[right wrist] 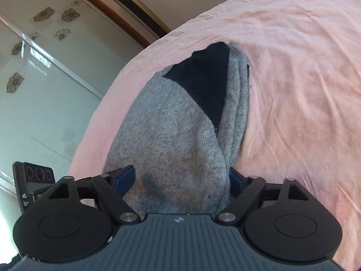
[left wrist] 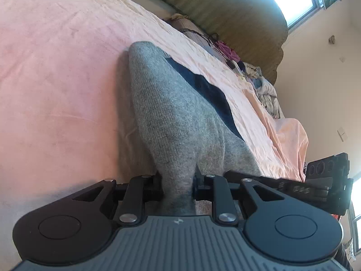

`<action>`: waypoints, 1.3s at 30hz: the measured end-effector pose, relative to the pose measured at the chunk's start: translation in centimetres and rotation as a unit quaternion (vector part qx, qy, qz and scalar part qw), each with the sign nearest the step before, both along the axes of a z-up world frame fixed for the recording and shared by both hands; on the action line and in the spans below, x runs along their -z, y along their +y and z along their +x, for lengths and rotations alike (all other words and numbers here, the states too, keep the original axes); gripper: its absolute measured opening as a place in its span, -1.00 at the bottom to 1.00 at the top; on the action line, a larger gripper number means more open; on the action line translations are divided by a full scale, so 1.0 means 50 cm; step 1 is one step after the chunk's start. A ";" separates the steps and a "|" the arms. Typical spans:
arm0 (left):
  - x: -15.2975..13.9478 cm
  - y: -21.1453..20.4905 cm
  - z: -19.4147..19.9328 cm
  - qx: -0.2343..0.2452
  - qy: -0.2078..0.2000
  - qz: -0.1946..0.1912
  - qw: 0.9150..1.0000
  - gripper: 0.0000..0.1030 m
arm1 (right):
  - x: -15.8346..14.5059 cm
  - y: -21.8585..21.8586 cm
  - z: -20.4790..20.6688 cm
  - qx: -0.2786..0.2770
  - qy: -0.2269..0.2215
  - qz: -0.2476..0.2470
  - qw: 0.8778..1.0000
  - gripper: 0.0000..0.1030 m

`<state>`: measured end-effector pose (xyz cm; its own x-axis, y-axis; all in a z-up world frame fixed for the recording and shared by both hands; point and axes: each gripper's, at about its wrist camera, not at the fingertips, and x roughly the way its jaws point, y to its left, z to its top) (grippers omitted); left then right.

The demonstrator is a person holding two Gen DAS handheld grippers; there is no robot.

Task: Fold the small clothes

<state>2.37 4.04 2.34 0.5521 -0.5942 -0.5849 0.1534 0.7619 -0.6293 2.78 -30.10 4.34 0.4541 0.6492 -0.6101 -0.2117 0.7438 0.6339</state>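
A small grey knit garment with a dark navy patch (left wrist: 171,113) lies on the pink bedsheet (left wrist: 56,79) and rises toward me. My left gripper (left wrist: 178,187) is shut on its near grey edge, the cloth bunched between the jaws. In the right wrist view the same garment (right wrist: 171,135) hangs folded over, the navy patch at its far end. My right gripper (right wrist: 180,180) holds a wider bunch of grey cloth between its blue-padded fingers (right wrist: 124,178). The fingertips of both grippers are hidden by the cloth.
The other gripper (left wrist: 327,180) shows at the right edge of the left view and at the left edge of the right view (right wrist: 33,180). A padded headboard (left wrist: 237,22), cables and crumpled bedding (left wrist: 266,94) lie at the far end. A wardrobe (right wrist: 45,90) stands beyond the bed edge.
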 end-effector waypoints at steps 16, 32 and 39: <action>-0.124 -0.025 -0.177 -0.001 -0.251 0.160 0.955 0.78 | -0.101 -0.045 -0.071 0.039 -0.108 -0.024 0.993 0.38; -0.034 -0.077 -0.212 0.011 -0.150 0.226 0.962 0.77 | -0.082 0.065 -0.097 0.015 -0.128 -0.083 0.988 0.90; -0.012 -0.102 -0.241 -0.020 -0.117 0.273 0.955 0.94 | -0.008 0.035 -0.259 0.067 -0.124 -0.145 0.979 1.00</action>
